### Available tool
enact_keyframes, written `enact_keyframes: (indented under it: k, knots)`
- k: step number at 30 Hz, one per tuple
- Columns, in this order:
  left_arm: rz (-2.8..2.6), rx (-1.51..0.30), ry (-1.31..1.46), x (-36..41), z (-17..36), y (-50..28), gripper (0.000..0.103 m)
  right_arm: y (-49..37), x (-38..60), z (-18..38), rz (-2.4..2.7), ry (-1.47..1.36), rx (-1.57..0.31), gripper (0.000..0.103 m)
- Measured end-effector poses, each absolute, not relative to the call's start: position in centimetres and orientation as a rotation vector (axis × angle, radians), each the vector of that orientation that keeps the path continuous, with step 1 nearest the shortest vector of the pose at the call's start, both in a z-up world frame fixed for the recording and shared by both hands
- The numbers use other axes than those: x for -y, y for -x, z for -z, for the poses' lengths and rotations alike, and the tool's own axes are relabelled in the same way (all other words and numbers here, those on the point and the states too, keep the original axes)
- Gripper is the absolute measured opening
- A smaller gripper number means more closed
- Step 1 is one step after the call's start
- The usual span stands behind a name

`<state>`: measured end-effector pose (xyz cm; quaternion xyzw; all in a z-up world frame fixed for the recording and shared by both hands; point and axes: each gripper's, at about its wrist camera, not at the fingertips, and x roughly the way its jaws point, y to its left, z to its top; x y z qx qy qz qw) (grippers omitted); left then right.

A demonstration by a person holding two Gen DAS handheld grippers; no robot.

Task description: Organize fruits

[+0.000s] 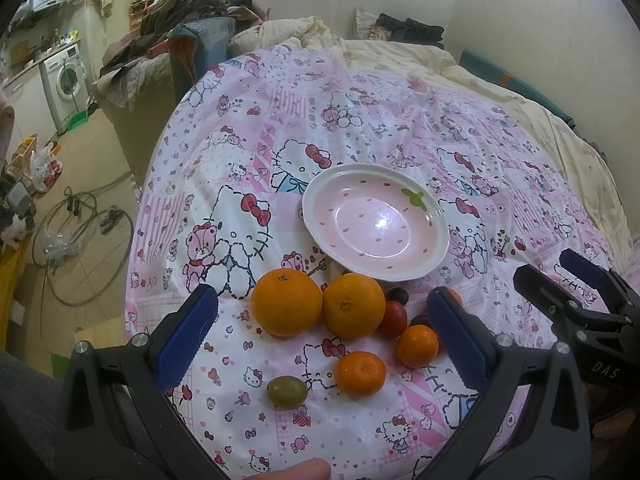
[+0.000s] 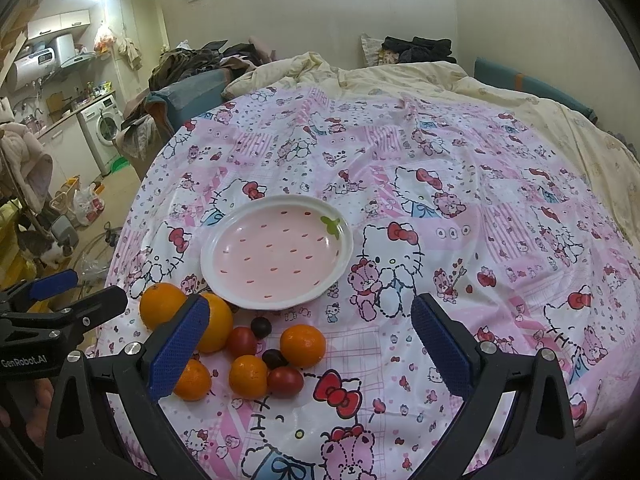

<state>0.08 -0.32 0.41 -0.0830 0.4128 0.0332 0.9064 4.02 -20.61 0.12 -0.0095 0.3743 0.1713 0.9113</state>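
A pink strawberry-pattern plate [image 1: 376,220] [image 2: 276,252] lies empty on the Hello Kitty sheet [image 1: 360,120]. In front of it sit two big oranges [image 1: 286,302] [image 1: 353,305], small mandarins [image 1: 360,374] [image 1: 417,345], a green grape tomato [image 1: 287,392], a red tomato [image 1: 393,318] and dark grapes [image 1: 398,296]. My left gripper [image 1: 322,336] is open, hovering over the fruit. My right gripper [image 2: 310,348] is open, above the sheet, right of most of the fruit. The right wrist view shows mandarins [image 2: 303,345] [image 2: 248,375], red tomatoes [image 2: 285,380] and dark grapes [image 2: 261,327].
The sheet covers a bed with a cream duvet [image 2: 400,76] at the back. Left of the bed the floor holds cables [image 1: 80,240], bags and a washing machine [image 1: 66,80]. A pile of clothes [image 1: 180,12] lies on a sofa. The right gripper also shows in the left wrist view [image 1: 560,276].
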Motion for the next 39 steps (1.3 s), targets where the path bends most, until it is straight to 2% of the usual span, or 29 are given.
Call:
enact_keyframes:
  k: [39]
  knots:
    - [-0.059,-0.869,0.19,0.25,0.09,0.11,0.103,-4.15,20.86,0.05,-0.352,0.015,-0.783,0.103]
